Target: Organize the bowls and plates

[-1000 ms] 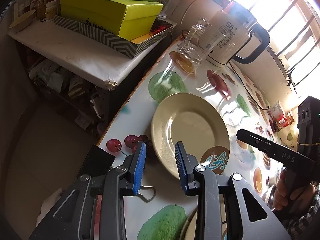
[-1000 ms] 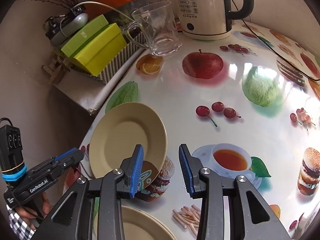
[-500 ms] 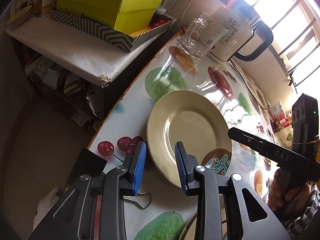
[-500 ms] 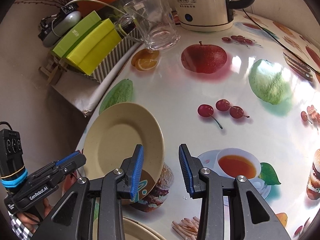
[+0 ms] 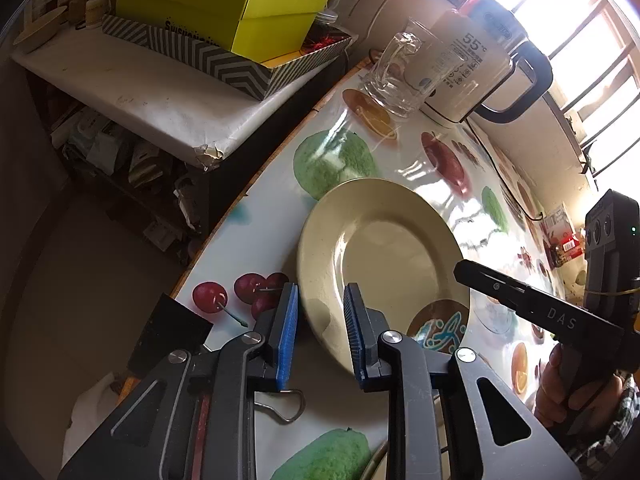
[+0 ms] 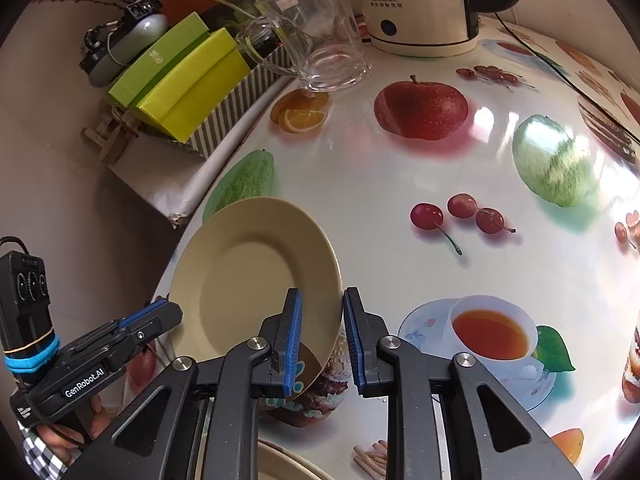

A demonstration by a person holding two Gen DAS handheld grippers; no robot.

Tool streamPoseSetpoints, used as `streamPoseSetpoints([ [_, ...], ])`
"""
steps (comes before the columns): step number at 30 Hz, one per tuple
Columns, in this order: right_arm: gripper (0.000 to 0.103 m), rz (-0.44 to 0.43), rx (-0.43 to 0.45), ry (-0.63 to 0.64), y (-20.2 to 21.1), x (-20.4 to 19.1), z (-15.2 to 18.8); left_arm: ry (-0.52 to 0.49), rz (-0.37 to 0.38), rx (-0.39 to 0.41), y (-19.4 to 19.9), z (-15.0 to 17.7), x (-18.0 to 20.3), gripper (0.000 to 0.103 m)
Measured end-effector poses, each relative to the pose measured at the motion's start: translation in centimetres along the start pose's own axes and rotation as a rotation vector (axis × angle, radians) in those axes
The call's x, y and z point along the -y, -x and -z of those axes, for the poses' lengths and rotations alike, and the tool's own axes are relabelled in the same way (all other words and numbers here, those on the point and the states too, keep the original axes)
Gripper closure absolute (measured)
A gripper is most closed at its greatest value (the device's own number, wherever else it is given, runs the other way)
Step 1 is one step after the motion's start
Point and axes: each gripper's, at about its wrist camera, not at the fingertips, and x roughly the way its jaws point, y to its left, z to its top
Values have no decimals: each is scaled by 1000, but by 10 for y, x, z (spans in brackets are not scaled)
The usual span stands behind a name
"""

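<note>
A beige plate [image 5: 384, 256] with a small blue-and-brown motif on its rim lies near the table's left edge, its right side a little raised in the right wrist view [image 6: 248, 280]. My left gripper [image 5: 322, 300] straddles the plate's near-left rim, its jaws closing, with a gap still showing between the blue pads. My right gripper [image 6: 320, 304] straddles the plate's near-right rim, its jaws closing too, and I cannot see the pads pressing. Each view shows a finger of the other gripper [image 5: 520, 304] [image 6: 152, 320] beside the plate.
A glass mug [image 5: 400, 76] and a white kettle [image 5: 480, 64] stand at the back. Green boxes [image 5: 224, 12] sit on a side shelf left of the table edge [image 5: 224, 232]. A binder clip [image 5: 288, 408] lies near my left gripper. Another plate's rim [image 6: 288, 460] shows at the bottom.
Both grippers' jaws have narrowed around the plate's rim. Both views have drawn slightly closer to the plate, which stays in place.
</note>
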Motion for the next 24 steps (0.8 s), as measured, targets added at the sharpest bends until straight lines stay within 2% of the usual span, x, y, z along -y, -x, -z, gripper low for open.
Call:
streamPoseSetpoints([
  [24, 84, -2, 23, -8, 13, 1, 4, -11, 12, 17, 7, 0, 6, 81],
])
